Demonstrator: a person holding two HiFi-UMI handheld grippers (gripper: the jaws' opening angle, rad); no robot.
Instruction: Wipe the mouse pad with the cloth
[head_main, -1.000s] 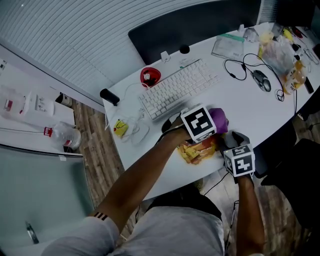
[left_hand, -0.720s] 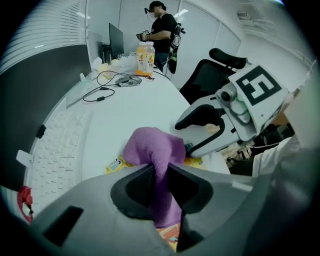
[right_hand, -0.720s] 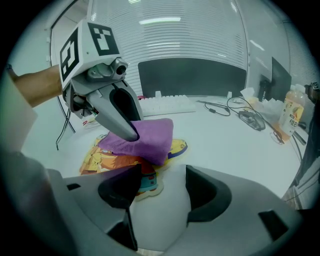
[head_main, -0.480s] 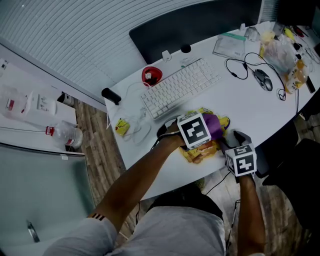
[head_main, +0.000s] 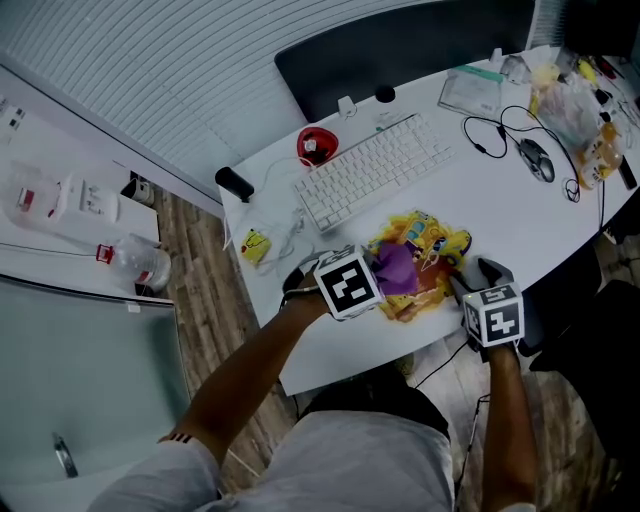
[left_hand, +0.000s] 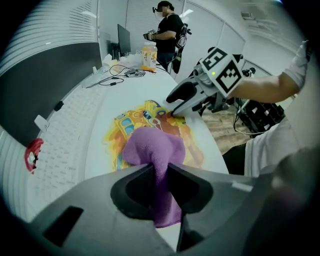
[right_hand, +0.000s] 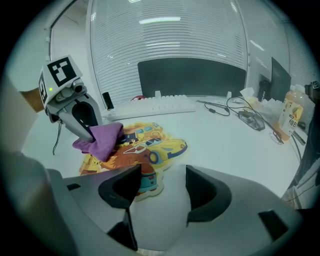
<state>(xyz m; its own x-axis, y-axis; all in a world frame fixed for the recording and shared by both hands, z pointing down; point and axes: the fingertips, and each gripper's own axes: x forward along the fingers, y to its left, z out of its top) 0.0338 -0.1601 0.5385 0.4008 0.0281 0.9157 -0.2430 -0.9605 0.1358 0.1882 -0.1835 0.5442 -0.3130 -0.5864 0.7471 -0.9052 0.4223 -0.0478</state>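
A bright yellow and orange cartoon-shaped mouse pad (head_main: 432, 243) (left_hand: 131, 121) (right_hand: 150, 148) lies on the white desk near its front edge. My left gripper (head_main: 385, 277) (left_hand: 160, 175) is shut on a purple cloth (head_main: 397, 268) (left_hand: 152, 150) (right_hand: 100, 137), which is bunched and resting on the left part of the pad. My right gripper (head_main: 468, 275) (right_hand: 162, 182) stands open at the pad's right near edge. Its tips (left_hand: 175, 107) touch or nearly touch the pad's rim, with nothing clamped between them.
A white keyboard (head_main: 378, 170) lies just behind the pad, with a red object (head_main: 317, 145) at its left end. A black mouse (head_main: 537, 160) with its cable and a bag of goods (head_main: 575, 105) sit at the far right. A person (left_hand: 167, 30) stands at the desk's far end.
My left gripper has dragged the purple cloth leftward across the pad, so more of the pad's yellow right part shows. The right gripper has stayed at the pad's edge.
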